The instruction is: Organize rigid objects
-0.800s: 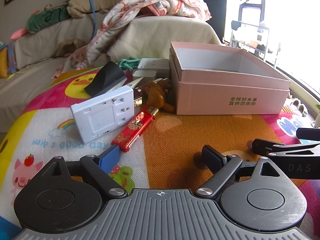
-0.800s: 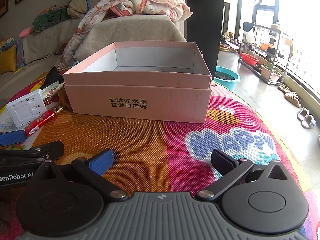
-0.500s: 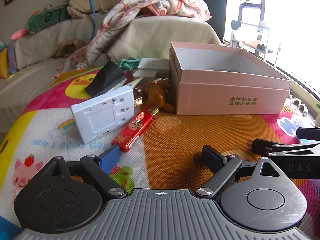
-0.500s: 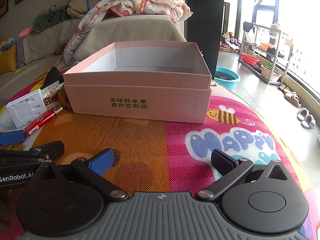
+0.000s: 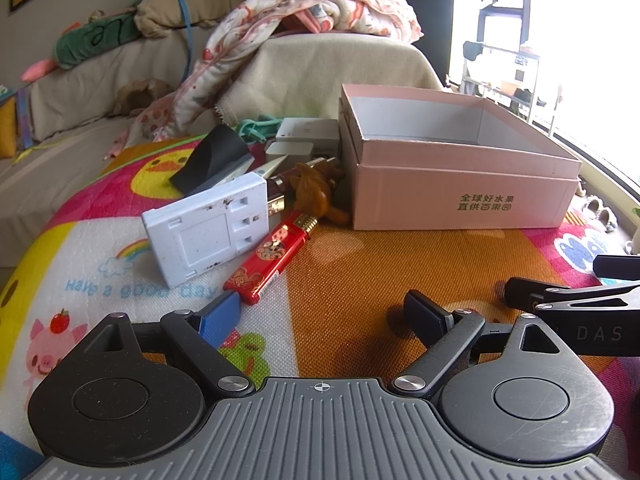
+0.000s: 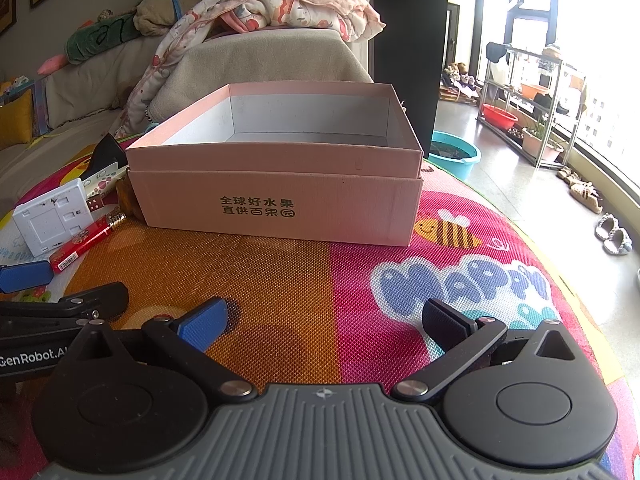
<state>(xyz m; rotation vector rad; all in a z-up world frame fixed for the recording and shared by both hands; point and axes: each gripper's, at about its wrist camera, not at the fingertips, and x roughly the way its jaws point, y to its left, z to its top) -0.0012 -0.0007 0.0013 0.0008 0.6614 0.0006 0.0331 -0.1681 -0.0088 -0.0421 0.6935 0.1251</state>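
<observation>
We found the job barely begun, as far as we could judge: the pink box (image 6: 276,200) stood open on the play mat (image 6: 360,280), towards its far edge, and what we could see of its white inside held nothing, though its floor near the front wall was hidden from us. All the rigid things lay in a heap on the mat just beside the box's left wall. Nearest us in that heap were the white plastic block (image 5: 206,232) and the red lighter (image 5: 272,256), the lighter lying against the block's right edge. Behind them sat a brown figurine (image 5: 316,194) close to the box, a black wedge-shaped piece (image 5: 214,158), two white adapters (image 5: 308,132) and a green clip (image 5: 256,126) at the mat's far edge. Our left gripper (image 5: 320,312) hovered over the near part of the mat with its jaws wide apart and nothing between them, short of the lighter. Our right gripper (image 6: 324,320) hung likewise, jaws spread and empty, in front of the box. Every piece was left to lift across, we reckoned, and the lighter looked the handiest first pick.
</observation>
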